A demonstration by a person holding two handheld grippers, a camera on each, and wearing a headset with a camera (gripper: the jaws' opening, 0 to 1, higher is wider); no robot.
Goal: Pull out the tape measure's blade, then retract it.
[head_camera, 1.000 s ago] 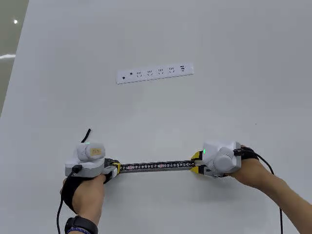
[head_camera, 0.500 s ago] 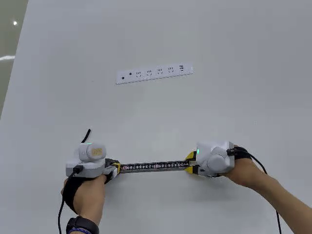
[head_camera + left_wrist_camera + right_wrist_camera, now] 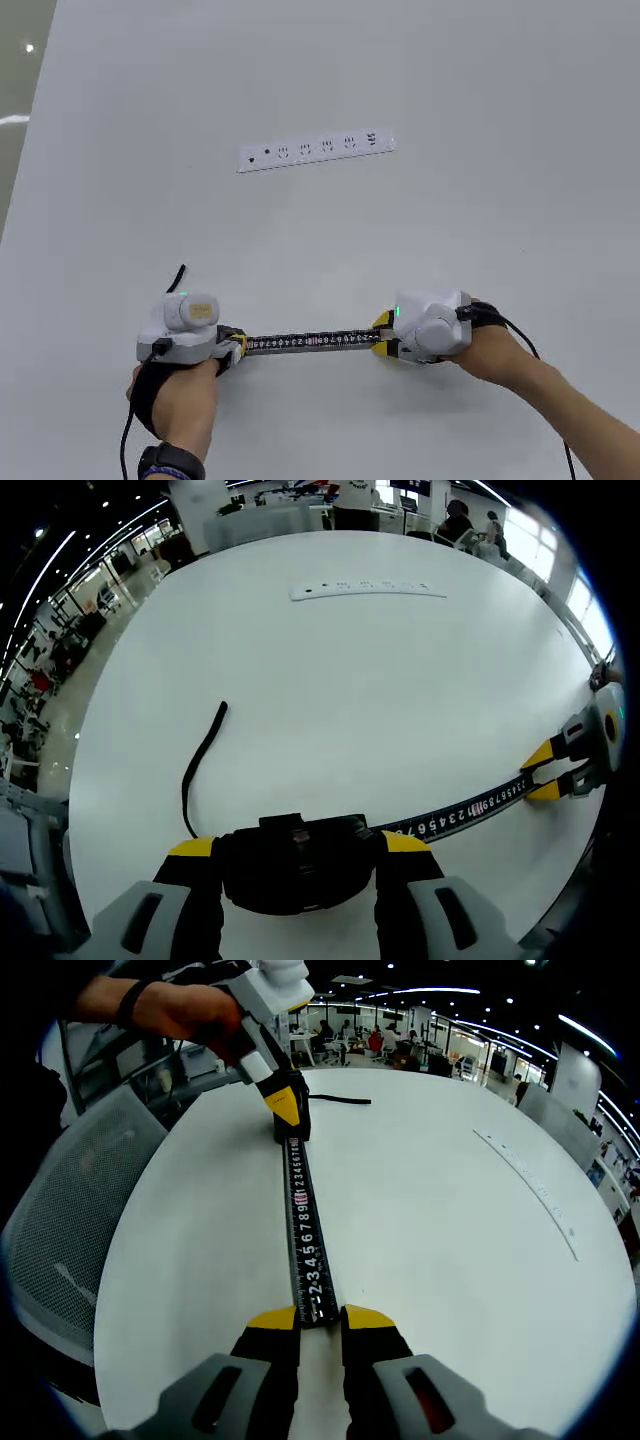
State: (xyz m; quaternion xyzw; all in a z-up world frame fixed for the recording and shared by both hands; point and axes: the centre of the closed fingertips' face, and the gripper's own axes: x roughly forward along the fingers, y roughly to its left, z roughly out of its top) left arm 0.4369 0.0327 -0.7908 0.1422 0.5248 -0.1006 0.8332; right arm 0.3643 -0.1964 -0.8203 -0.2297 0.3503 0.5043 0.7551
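Clamped in left tool (image 3: 232, 345): tape measure (image 3: 295, 865) case. Pinched by closed right tool (image 3: 382, 335): blade (image 3: 310, 341) tip, stretched flat over worktop (image 3: 400, 230). Shorter than a second ago; right tool nearer left.

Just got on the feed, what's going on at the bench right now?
A person is working a tape measure with two handheld grippers on a white table. The left gripper is clamped on the black tape measure case, and the right gripper pinches the end of the blade. The blade is pulled out, stretched straight between them, low over the table. A white power strip lies farther back.
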